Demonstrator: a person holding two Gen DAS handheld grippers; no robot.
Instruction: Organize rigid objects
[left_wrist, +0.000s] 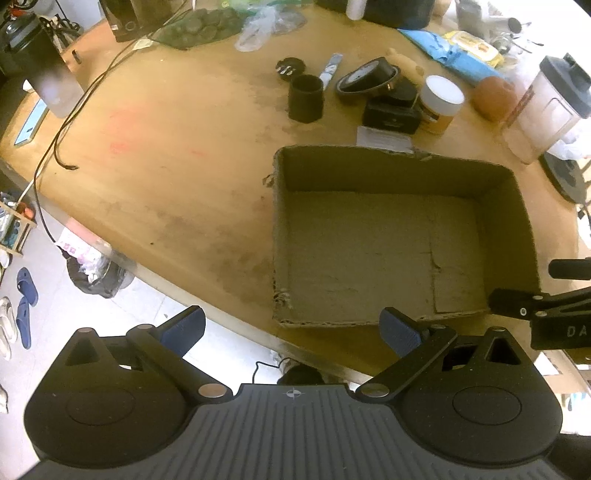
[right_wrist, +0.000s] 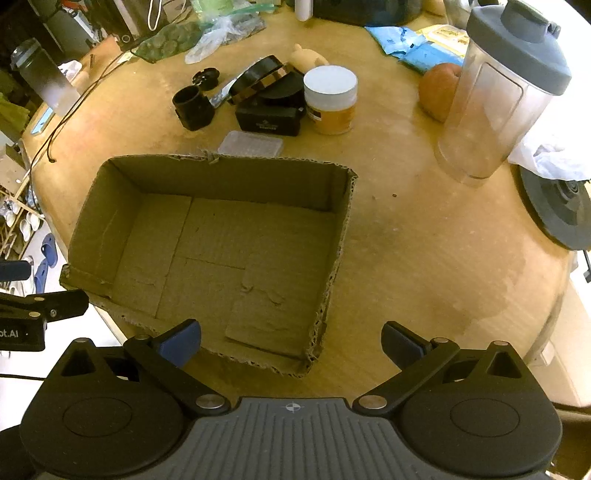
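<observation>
An empty open cardboard box (left_wrist: 509, 206) (right_wrist: 92, 206) sits on the round wooden table near its front edge. Behind it lie a black cylinder (left_wrist: 306, 99) (right_wrist: 192, 108), a small black cap (left_wrist: 290, 68) (right_wrist: 205, 78), a round black tin (left_wrist: 369, 79) (right_wrist: 258, 77), a black box (left_wrist: 391, 117) (right_wrist: 269, 120), a white-lidded jar (left_wrist: 441, 105) (right_wrist: 331, 100) and a clear flat case (left_wrist: 384, 138) (right_wrist: 251, 144). My left gripper (left_wrist: 291, 332) is open and empty at the box's near left corner. My right gripper (right_wrist: 291, 341) is open and empty over the box's near right corner.
A clear blender jug with grey lid (left_wrist: 546, 107) (right_wrist: 502, 96) and a brown apple-like object (left_wrist: 493, 96) (right_wrist: 439, 90) stand right of the items. A black cable (left_wrist: 66, 125) crosses the table's left. Bags and blue packets (right_wrist: 410, 44) lie at the back.
</observation>
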